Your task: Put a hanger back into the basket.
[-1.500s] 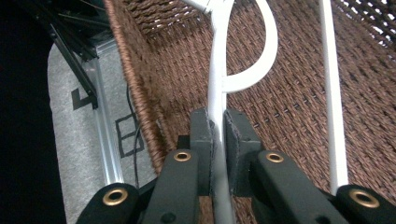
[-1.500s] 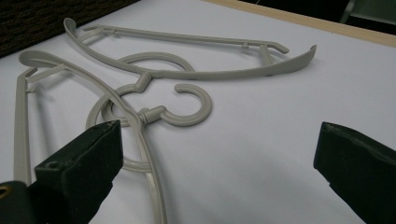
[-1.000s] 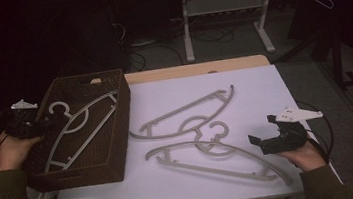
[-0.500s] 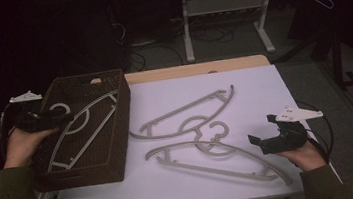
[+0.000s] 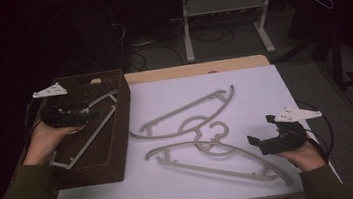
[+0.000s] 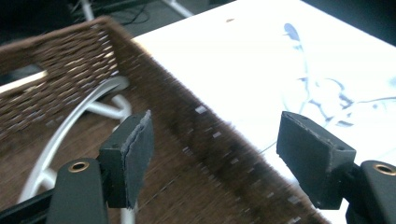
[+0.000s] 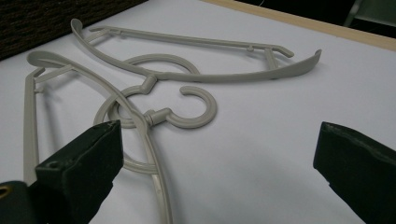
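We see a pale plastic hanger [image 5: 84,127] lying slanted inside the dark woven basket [image 5: 116,136], its curved arm smooth against the rough wicker weave. Our left claw [image 5: 90,112] hovers over the basket's inside near its right wall, its black jaws set apart and gripping nothing; in the left gripper view [image 6: 215,154] the brown rim runs between its padded faces. On the white worktop [image 5: 249,91] beside the basket lie two more hangers, the far hanger [image 5: 186,111] and the near hanger [image 5: 216,160], both grey-beige, slim and bowed, their round hooks overlapping. Our right claw [image 5: 261,130] rests low at the near hanger's right end, jaws wide apart and empty.
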`<state>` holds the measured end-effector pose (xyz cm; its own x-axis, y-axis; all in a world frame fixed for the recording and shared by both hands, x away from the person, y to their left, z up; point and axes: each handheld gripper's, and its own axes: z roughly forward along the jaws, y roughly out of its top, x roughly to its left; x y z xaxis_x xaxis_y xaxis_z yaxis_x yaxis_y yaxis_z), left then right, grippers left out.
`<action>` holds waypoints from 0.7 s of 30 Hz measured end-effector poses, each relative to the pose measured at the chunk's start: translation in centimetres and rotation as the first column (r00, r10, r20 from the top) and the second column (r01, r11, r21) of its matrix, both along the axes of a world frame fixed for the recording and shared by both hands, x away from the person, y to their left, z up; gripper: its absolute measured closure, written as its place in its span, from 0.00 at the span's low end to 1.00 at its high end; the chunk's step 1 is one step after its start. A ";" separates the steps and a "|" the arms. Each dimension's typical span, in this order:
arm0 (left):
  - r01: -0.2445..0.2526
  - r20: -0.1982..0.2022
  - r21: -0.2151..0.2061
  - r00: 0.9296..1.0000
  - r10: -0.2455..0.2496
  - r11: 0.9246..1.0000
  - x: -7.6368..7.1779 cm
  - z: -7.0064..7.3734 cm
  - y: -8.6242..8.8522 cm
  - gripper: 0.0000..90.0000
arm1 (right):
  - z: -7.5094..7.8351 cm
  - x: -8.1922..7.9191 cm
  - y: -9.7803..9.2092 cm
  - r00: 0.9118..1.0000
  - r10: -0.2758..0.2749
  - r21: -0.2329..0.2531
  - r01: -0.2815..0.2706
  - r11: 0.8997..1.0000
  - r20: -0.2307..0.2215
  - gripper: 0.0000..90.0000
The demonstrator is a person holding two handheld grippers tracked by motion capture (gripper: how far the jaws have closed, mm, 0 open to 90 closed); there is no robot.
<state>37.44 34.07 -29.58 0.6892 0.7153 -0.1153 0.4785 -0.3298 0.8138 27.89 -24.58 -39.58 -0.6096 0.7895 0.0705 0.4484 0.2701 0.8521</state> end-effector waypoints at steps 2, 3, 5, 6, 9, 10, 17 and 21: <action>0.024 0.005 -0.015 1.000 -0.024 1.000 -0.1 0.1 -1.0 0.29 | 0.0 0.0 0.0 1.000 0.000 0.004 0.000 1.000 -0.006 0.02; 0.036 0.008 -0.011 0.999 -0.036 0.999 -0.2 0.1 -1.4 0.29 | -0.1 0.0 0.0 1.000 0.005 0.002 -0.005 1.000 -0.006 0.02; 0.060 0.007 -0.018 0.998 -0.060 0.998 -0.3 0.2 -2.4 0.27 | -0.1 0.0 0.1 1.000 0.008 -0.001 -0.008 1.000 -0.007 0.02; 0.072 0.006 -0.026 0.997 -0.072 0.997 -0.4 0.1 -2.9 0.26 | -0.1 0.0 0.2 1.000 0.010 -0.002 -0.010 1.000 -0.006 0.02; 0.109 0.012 -0.032 0.994 -0.109 0.993 -0.7 0.2 -4.5 0.25 | 0.0 0.1 0.4 1.000 0.017 -0.003 -0.017 1.000 -0.010 0.02; 0.124 0.014 -0.035 0.992 -0.124 0.992 -0.7 0.2 -5.0 0.25 | 0.0 0.1 0.4 1.000 0.020 -0.007 -0.020 1.000 -0.007 0.02; 0.201 0.023 -0.051 0.979 -0.200 0.978 -1.4 -0.1 -9.1 0.25 | -0.1 0.0 0.7 0.999 0.032 -0.025 -0.033 0.999 -0.035 0.07; 0.244 0.027 -0.042 0.970 -0.243 0.969 -1.9 -0.6 -11.6 0.26 | -0.2 -0.5 1.0 0.996 0.043 -0.036 -0.046 0.998 -0.078 0.15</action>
